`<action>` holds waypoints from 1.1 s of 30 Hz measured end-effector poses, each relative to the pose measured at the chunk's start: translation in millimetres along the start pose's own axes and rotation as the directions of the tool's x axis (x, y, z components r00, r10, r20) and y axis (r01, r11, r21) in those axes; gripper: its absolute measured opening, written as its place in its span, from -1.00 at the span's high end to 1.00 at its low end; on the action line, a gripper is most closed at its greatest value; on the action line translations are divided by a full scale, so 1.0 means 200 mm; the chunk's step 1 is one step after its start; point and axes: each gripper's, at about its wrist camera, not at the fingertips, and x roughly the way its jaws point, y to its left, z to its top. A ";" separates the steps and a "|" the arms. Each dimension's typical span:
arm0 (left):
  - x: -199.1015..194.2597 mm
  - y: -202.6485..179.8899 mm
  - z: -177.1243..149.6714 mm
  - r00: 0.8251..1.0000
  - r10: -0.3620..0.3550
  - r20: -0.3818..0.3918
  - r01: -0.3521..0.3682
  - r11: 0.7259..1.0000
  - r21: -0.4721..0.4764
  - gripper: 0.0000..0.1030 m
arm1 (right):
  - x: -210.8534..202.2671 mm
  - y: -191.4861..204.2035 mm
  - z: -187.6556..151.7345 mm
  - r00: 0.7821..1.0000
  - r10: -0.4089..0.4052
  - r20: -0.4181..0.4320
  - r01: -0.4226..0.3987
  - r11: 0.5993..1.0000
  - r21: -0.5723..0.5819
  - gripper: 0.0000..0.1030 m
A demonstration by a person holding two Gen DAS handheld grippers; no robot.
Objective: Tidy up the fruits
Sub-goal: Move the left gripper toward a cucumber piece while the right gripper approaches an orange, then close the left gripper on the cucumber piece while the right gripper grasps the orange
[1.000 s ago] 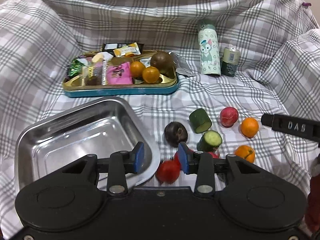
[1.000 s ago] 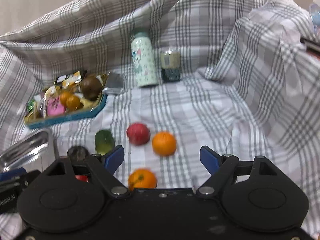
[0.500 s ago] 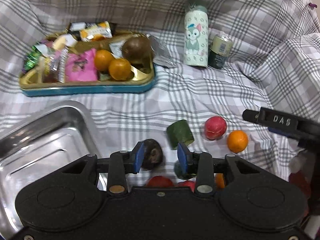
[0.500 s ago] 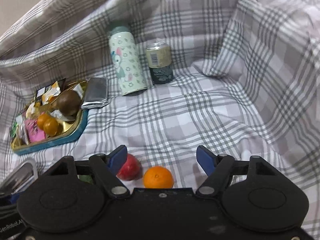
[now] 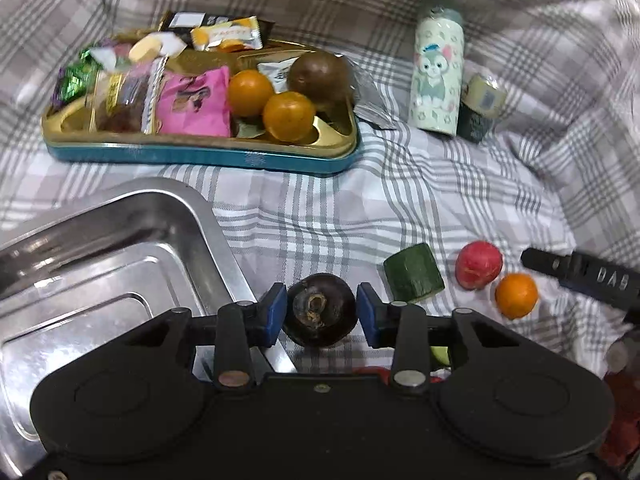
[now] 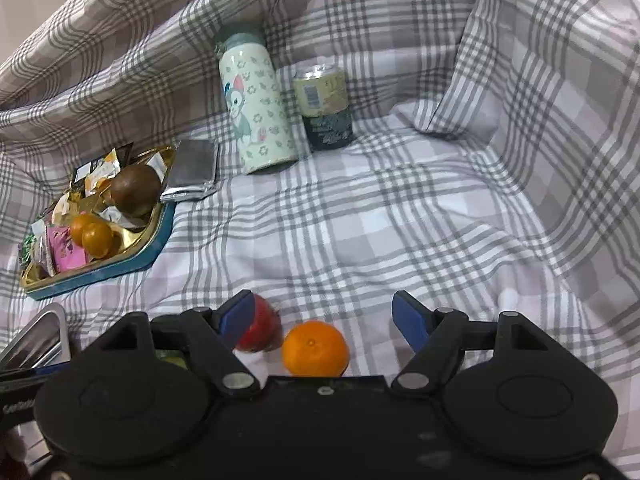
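Observation:
My left gripper [image 5: 321,314] is open, with a dark purple mangosteen [image 5: 321,315] lying on the cloth between its blue pads; small gaps show on both sides. Right of it lie a green cucumber piece [image 5: 414,278], a red fruit [image 5: 478,264] and an orange [image 5: 516,295]. An empty steel tray [image 5: 100,264] sits to the left. My right gripper [image 6: 323,318] is open and empty above the orange [image 6: 315,348], with the red fruit [image 6: 260,330] by its left pad. Its tip shows at the right of the left wrist view [image 5: 584,278].
A teal-and-gold tin [image 5: 200,152] at the back left holds snack packets, two oranges [image 5: 272,104] and a brown fruit [image 5: 320,76]. A cartoon bottle [image 5: 436,76] and a can [image 5: 480,108] stand at the back. Checked cloth rises in folds all around.
My left gripper has moved forward and left, bringing the mangosteen between its pads. My right gripper has moved forward over the orange and red fruit.

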 end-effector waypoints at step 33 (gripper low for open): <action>-0.02 -0.32 -0.05 0.998 -0.046 0.054 0.030 0.967 0.254 0.10 | 0.12 0.06 -0.06 0.994 0.015 -0.109 -0.026 0.995 -0.100 0.19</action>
